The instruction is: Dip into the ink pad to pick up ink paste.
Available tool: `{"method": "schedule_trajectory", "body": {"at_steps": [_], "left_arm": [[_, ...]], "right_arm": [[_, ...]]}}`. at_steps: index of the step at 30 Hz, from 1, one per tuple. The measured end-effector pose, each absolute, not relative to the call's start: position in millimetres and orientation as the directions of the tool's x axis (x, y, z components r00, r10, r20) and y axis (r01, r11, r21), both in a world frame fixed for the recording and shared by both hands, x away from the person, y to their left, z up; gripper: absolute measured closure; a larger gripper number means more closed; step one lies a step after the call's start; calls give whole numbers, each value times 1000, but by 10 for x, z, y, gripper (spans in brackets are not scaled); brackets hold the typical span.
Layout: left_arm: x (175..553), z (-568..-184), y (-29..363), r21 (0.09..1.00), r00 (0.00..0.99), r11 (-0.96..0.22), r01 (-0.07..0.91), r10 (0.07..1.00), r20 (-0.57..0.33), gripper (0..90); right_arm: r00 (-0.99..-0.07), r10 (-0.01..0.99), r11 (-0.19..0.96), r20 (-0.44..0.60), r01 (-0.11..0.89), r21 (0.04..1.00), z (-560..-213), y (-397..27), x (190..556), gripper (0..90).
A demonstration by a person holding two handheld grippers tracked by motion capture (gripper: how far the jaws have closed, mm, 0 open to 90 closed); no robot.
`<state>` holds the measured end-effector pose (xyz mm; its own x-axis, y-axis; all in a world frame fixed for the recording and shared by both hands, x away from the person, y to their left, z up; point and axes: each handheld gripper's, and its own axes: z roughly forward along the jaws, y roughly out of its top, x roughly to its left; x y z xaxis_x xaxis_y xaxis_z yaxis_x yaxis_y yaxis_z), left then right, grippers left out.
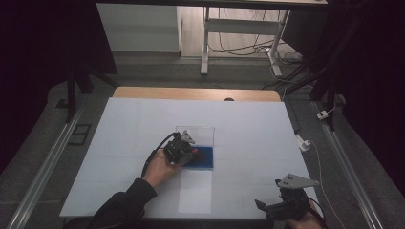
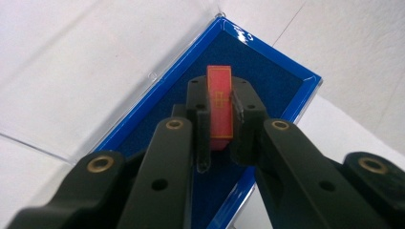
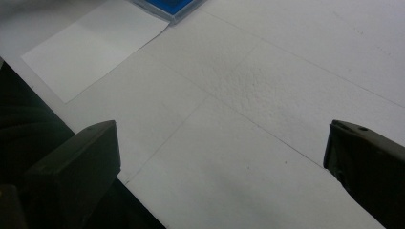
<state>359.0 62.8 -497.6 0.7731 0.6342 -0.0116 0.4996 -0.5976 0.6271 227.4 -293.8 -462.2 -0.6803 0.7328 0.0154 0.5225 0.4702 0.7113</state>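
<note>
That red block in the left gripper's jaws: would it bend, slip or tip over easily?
The red block looks stiff: the left gripper clamps it by its flat sides and it keeps straight edges. It probably won't roll. Standing narrow and tall over the blue tray, it might tip if set down on end. Its smooth faces could slip a little.

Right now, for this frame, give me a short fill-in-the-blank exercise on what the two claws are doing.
1. The left claw is shut on a small ____ block.
2. That block is above the ____ lining of the open case.
3. The right claw stands ____, with nothing between its jaws.
4. A white sheet of ____ lies on the table near the case.

Missing words: red; blue; open; paper
</note>
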Motion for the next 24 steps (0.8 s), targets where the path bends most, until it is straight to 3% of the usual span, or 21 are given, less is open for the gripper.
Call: {"method": "schedule_trajectory", "body": {"at_steps": [4, 14, 24], "left_arm": [[3558, -4971, 586, 621, 775, -618, 482, 631, 27, 808], [3669, -5006, 731, 641, 770, -549, 537, 629, -107, 808], [3662, -4947, 678, 620, 787, -599, 508, 615, -51, 803]], "right_arm": [[-684, 729, 478, 12, 521, 707, -4626, -2930, 2275, 0], [-687, 727, 485, 6, 518, 705, -4626, -2923, 2271, 0], [-690, 724, 483, 7, 514, 709, -4623, -2935, 2265, 0]]}}
